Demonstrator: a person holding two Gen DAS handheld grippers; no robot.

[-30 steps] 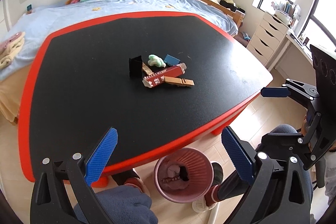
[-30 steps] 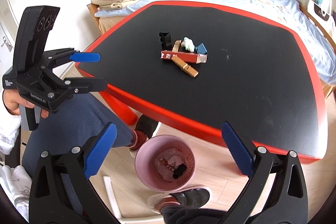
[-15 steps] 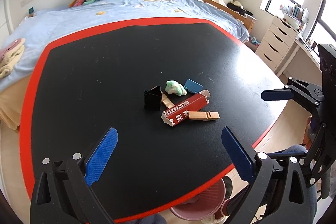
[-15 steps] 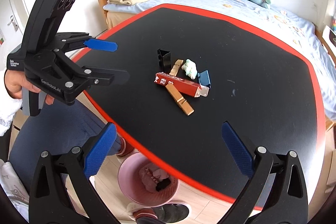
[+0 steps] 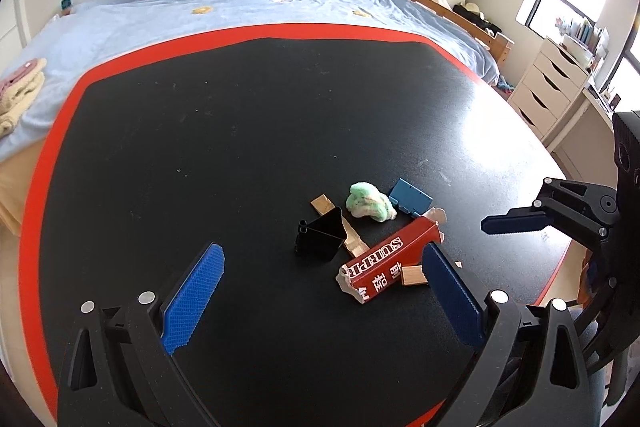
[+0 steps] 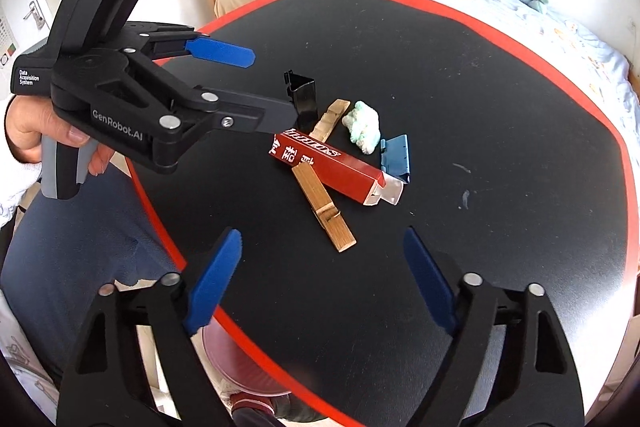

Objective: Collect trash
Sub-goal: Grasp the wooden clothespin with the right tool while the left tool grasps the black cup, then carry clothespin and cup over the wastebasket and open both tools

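Most of the collecting looked undone, judging by the heap of litter that lay on the black table (image 5: pixel 240 155), well inside its red rim. Taking the red carton (image 6: pixel 332 167) as the landmark: a wooden clothespin (image 6: pixel 324 209) lay against its near side, one end seeming to be tucked under the carton and the other pointing toward the right gripper (image 6: pixel 322 277); a second clothespin (image 6: pixel 330 119) stuck out from the carton's far side, toward the black binder clip (image 6: pixel 302 99) standing just beyond; a crumpled green-and-white wad (image 6: pixel 363 125) sat just beside the carton on the far side, and a small blue piece (image 6: pixel 395 157) lay at the carton's open end, touching or nearly so. A pink bin (image 6: pixel 240 367) showed only as a sliver under the table edge, on the near side of the carton from the right wrist view; what it held could not be told. The left gripper (image 5: pixel 320 297) hung above the table with its jaws wide apart and nothing between them, the carton's torn end just beside its right pad. The right gripper's jaws were closing, yet they were apart and empty, with the near clothespin a little ahead of them. So all six pieces remained to be picked up and carried to the bin.
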